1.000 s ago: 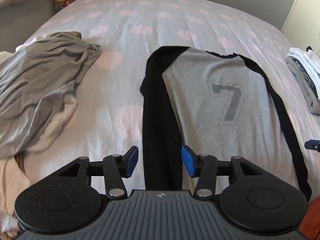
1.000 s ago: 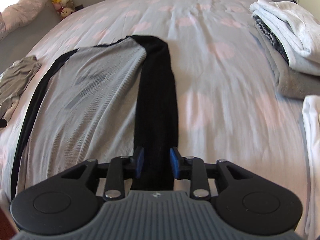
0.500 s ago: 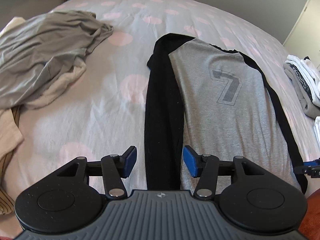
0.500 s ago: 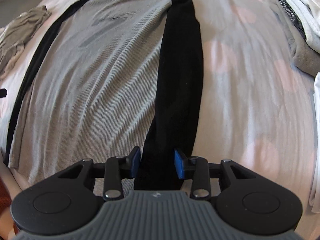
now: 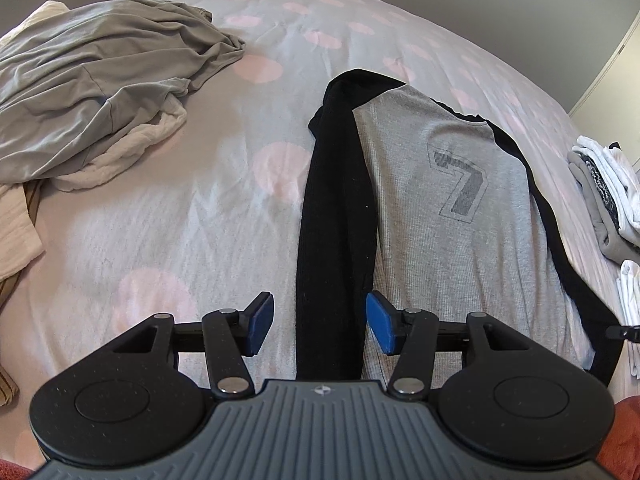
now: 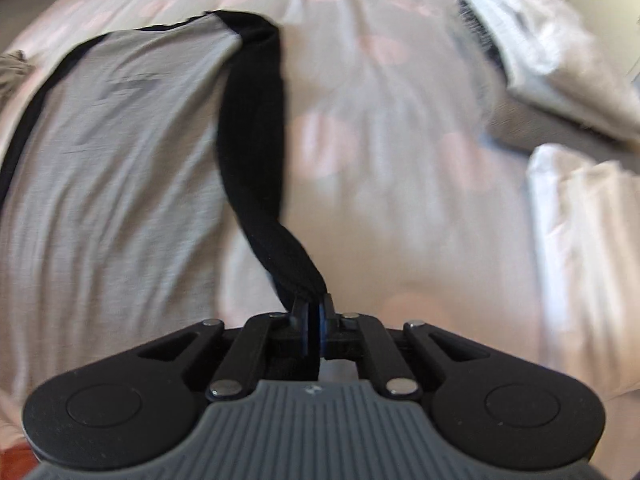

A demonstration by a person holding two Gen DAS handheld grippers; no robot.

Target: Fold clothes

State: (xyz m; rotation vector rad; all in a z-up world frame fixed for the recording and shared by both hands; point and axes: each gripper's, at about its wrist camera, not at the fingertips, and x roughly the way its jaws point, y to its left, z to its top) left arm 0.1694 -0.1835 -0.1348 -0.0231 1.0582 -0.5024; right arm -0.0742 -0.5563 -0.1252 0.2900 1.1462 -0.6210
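Two grippers: black linkage arms with blue pads, one in each wrist view.
Shirt: grey ribbed-knit raglan shirt with black sleeves (image 5: 432,216) lies flat, number seven up, on the bed; its printed seven is sharp in the left view, only a smear in the blurred right view.
Bedspread: pale lilac cotton with pink dots (image 5: 208,216), softly creased.
Left gripper (image 5: 320,322): jaws apart, straddling the shirt's black left sleeve (image 5: 336,240) without pressing it.
Right gripper (image 6: 316,320): jaws have just closed, pads together and pinching the cuff end of the black right sleeve (image 6: 256,128), which twists upward off the bedspread.
Left view only: crumpled smooth grey garment (image 5: 92,92) over white cloth, well apart from the shirt.
Right view closer: folded stack of white and grey clothes (image 6: 556,64), blurred.
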